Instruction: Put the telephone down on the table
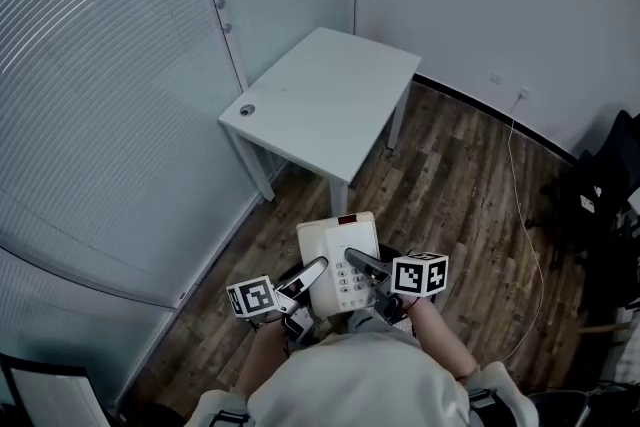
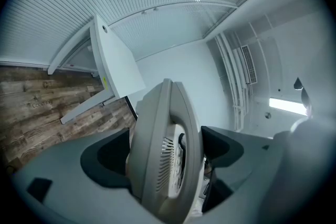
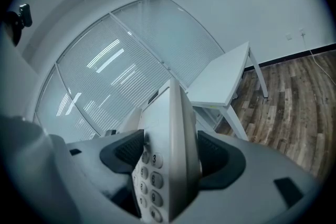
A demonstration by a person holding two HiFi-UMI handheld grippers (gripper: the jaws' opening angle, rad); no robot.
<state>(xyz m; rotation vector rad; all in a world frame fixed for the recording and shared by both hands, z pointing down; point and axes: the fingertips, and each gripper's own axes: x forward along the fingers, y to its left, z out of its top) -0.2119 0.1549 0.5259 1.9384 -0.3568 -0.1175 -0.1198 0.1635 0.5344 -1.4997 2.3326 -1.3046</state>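
A cream desk telephone (image 1: 338,253) with a grey keypad hangs in the air above the wooden floor, just short of the white table (image 1: 330,95). My left gripper (image 1: 312,273) is shut on its left edge and my right gripper (image 1: 362,265) on its right edge. In the left gripper view the telephone (image 2: 165,134) stands edge-on between the dark pads (image 2: 105,160), speaker grille showing. In the right gripper view the telephone (image 3: 173,123) is clamped edge-on with its number keys visible between the pads (image 3: 223,157). The table (image 3: 223,81) lies ahead of both grippers.
A glass partition with blinds (image 1: 100,115) runs along the left of the table. A cable hole (image 1: 246,110) sits in the table's near left corner. A white cable (image 1: 520,185) trails over the floor from a wall socket, and dark furniture (image 1: 600,195) stands at the right.
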